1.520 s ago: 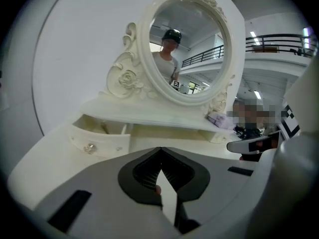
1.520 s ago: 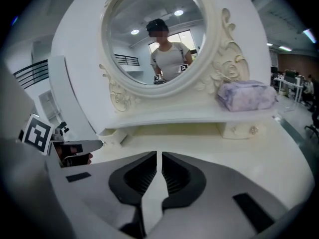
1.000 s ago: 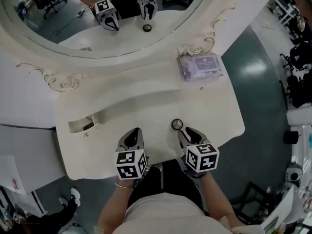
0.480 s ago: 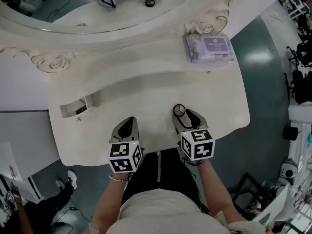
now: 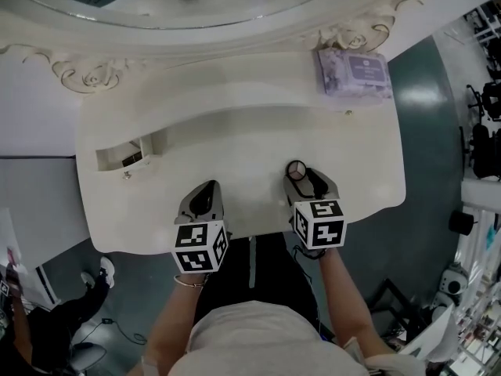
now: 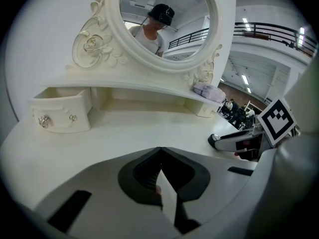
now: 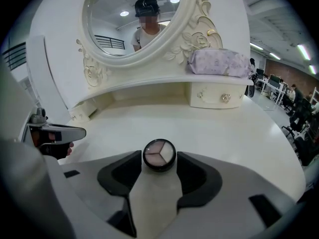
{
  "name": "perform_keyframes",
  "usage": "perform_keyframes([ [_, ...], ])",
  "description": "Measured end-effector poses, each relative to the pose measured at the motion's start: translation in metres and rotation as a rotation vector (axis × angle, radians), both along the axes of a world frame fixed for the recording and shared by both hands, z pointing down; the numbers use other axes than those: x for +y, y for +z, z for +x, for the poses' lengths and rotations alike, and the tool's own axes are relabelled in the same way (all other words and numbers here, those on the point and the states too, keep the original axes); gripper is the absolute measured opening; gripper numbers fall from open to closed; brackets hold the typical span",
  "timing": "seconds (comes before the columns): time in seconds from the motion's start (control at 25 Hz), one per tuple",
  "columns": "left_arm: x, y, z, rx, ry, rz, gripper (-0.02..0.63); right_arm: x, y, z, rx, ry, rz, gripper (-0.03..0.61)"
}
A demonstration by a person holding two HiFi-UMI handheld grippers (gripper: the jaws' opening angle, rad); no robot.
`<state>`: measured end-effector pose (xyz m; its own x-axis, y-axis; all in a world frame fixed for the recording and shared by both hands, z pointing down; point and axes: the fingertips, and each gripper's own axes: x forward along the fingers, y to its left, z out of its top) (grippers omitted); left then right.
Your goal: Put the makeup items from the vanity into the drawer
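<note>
Right gripper [image 7: 159,164] jaws have just been opening and stand wide around the eyeshadow compact [image 7: 159,155], which lies on the vanity top [image 5: 235,143] well right of the open drawer [image 5: 125,156]; left gripper [image 6: 159,151] jaws are closed together, empty.

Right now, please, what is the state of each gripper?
Left gripper: shut, nothing held.
Right gripper: open, its jaws have just been opening; the eyeshadow compact sits between them.
</note>
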<state>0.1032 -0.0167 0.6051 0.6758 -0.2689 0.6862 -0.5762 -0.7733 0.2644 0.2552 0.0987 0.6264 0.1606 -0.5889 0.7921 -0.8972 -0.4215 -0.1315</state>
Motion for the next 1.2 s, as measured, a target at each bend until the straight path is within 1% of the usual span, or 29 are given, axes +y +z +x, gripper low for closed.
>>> perform_keyframes([
  [0.48,-0.006,0.001,-0.016,-0.005,-0.035,-0.005,0.007,-0.001,0.003,0.002,0.023,0.012,-0.037,0.221],
  [0.76,-0.012,-0.005,-0.027,0.011,-0.058,0.004,0.007,-0.007,-0.009,-0.005,0.029,0.004,-0.025,0.221],
  [1.04,-0.022,-0.013,-0.054,0.028,-0.125,0.013,0.007,-0.020,-0.028,-0.031,0.026,-0.051,-0.014,0.221],
  [1.2,-0.034,-0.020,-0.077,0.044,-0.203,0.021,0.007,-0.041,-0.042,-0.052,0.020,-0.121,0.005,0.221],
])
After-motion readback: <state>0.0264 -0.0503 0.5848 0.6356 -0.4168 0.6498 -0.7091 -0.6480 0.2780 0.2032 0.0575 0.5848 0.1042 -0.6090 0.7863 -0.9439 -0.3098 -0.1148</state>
